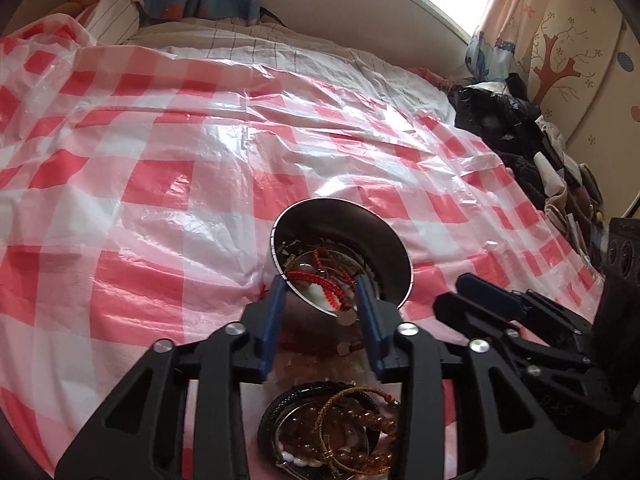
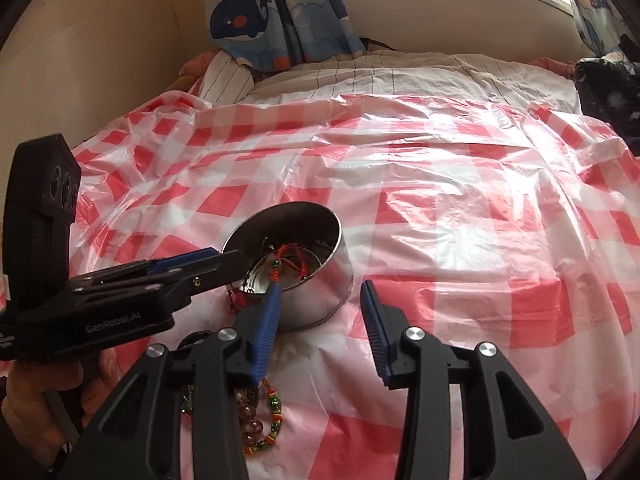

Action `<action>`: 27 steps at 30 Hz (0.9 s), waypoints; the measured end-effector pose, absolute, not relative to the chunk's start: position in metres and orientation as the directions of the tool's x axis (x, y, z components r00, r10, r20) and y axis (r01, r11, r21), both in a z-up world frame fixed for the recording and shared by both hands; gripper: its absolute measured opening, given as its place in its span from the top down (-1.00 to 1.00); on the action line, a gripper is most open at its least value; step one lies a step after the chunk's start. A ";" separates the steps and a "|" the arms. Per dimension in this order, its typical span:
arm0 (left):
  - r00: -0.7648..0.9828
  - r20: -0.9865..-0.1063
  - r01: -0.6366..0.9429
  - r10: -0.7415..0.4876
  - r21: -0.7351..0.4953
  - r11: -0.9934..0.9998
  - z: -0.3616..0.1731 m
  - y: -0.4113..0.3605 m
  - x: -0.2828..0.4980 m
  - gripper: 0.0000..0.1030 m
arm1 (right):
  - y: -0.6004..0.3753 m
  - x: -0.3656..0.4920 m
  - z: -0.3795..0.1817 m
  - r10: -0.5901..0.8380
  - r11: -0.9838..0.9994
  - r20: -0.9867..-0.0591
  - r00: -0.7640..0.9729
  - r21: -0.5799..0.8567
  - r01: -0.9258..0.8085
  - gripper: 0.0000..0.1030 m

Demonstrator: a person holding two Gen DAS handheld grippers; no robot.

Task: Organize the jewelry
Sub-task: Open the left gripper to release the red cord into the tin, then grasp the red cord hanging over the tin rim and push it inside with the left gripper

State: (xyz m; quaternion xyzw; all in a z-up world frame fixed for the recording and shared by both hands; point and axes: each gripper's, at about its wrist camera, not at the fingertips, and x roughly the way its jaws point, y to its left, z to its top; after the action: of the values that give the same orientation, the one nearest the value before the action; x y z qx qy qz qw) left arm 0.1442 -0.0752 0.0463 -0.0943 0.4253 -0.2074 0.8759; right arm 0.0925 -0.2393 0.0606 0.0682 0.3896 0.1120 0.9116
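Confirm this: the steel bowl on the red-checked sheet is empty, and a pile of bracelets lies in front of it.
Not empty. The left wrist view shows the steel bowl holding red cord bracelets. It does sit on the red-checked sheet, with the pile of bracelets in front of it.

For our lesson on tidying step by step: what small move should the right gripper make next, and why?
Probably dip toward the loose bracelets and close on one: the right gripper is open and empty, and the steel bowl already holds some.
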 end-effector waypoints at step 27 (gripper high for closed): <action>0.528 -0.798 0.225 -0.290 -0.197 0.954 0.013 -0.074 0.149 0.28 | -0.245 0.064 0.068 0.321 0.943 -0.678 0.661 0.292 -0.158 -0.11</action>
State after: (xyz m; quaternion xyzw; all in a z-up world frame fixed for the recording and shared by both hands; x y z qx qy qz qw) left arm 0.1495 -0.0740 0.0129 -0.0350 0.4629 -0.1473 0.8734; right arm 0.0637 -0.2449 0.0679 0.1044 0.3898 0.1321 0.9054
